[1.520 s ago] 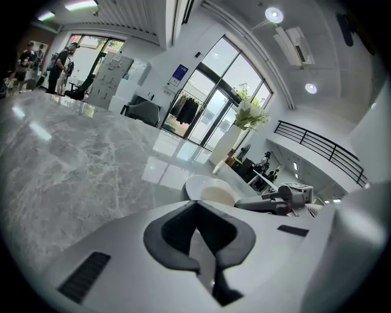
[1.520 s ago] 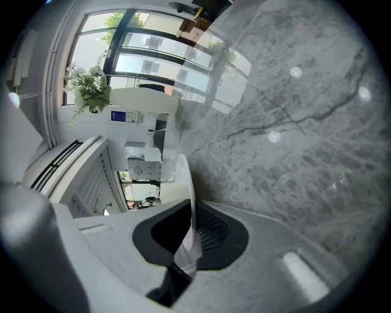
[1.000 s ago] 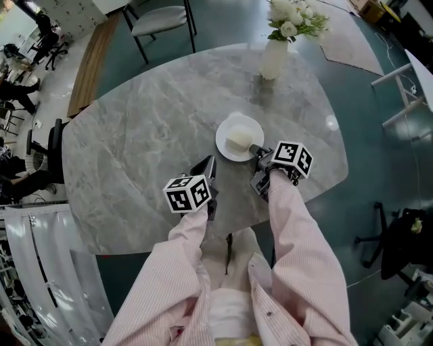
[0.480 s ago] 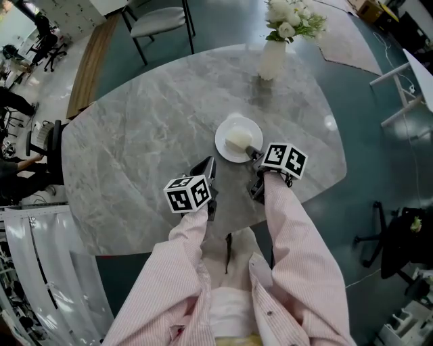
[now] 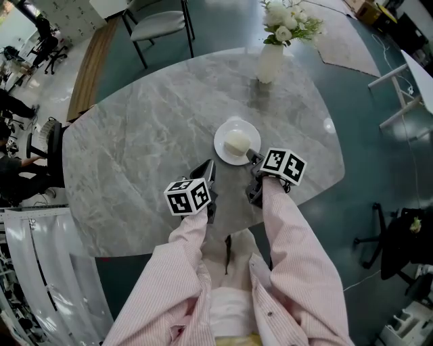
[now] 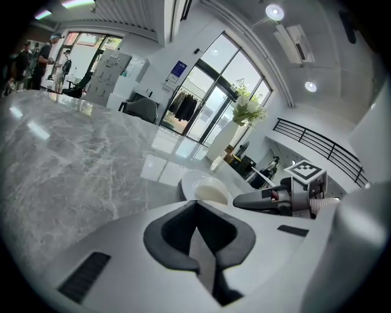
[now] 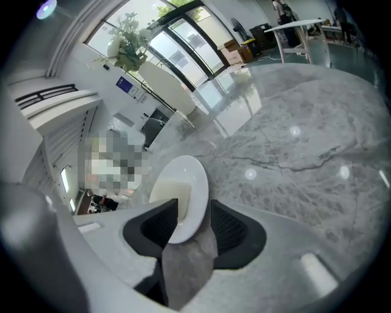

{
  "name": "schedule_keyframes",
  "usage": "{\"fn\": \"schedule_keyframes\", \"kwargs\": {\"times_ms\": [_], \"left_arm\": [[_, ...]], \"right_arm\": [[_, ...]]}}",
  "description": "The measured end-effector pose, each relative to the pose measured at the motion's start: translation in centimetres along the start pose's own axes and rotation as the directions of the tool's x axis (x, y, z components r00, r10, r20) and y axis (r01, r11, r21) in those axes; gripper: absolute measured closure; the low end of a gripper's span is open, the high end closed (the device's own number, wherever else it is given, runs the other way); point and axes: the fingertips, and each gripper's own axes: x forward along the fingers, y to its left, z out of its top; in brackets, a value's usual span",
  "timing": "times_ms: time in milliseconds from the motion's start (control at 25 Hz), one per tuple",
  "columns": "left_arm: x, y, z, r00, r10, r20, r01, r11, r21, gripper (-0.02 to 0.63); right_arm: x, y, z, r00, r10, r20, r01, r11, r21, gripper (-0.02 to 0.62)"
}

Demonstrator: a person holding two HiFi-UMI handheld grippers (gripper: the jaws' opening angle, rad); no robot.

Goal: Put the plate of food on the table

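A white plate (image 5: 226,153) with a pale block of food (image 5: 237,143) rests flat on the grey marble table (image 5: 149,135). My right gripper (image 5: 254,157) is at the plate's near right rim. In the right gripper view the plate (image 7: 190,183) has its rim between the jaws of that gripper (image 7: 186,227). They have just been opening and now stand apart without pressing on it. My left gripper (image 5: 211,170) hovers to the plate's lower left, shut and empty. In the left gripper view the plate (image 6: 193,183) lies just ahead.
A white vase of flowers (image 5: 270,59) stands at the table's far side, beyond the plate. A chair (image 5: 159,20) is past the far edge. The table's near edge runs just under my hands. Office chairs and people are at the far left.
The right gripper's marker cube has shifted a little left and turned. The plate stays where it was on the table. The left gripper has not moved.
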Motion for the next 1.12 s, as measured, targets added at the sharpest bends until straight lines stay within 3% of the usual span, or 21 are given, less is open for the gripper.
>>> {"fn": "schedule_keyframes", "kwargs": {"times_ms": [240,440,640,880,1120], "left_arm": [[-0.7,-0.9,0.2,1.0,-0.016,0.021,0.016,1.0,0.01,0.615],[-2.1,-1.7,0.7,0.998,-0.027,0.053,0.026,0.999,0.023,0.615],[-4.2,-2.9,1.6,0.997,-0.032,0.074,0.024,0.995,0.101,0.615],[-6.4,-4.1,3.1,0.988,-0.062,0.142,0.037,0.985,0.168,0.615],[-8.8,-4.7,5.5,0.975,-0.061,0.212,0.008,0.97,0.241,0.615]], "right_arm": [[-1.3,-0.4,0.3,1.0,0.015,0.022,-0.015,1.0,-0.005,0.442],[-2.7,0.5,0.2,0.999,0.046,0.026,-0.043,0.992,-0.117,0.493],[-4.7,2.2,0.2,0.994,0.096,0.043,-0.082,0.967,-0.24,0.585],[-6.7,3.7,0.3,0.985,0.163,0.057,-0.133,0.926,-0.355,0.589],[-9.7,5.7,1.0,0.951,0.289,0.11,-0.232,0.901,-0.366,0.589]]}}
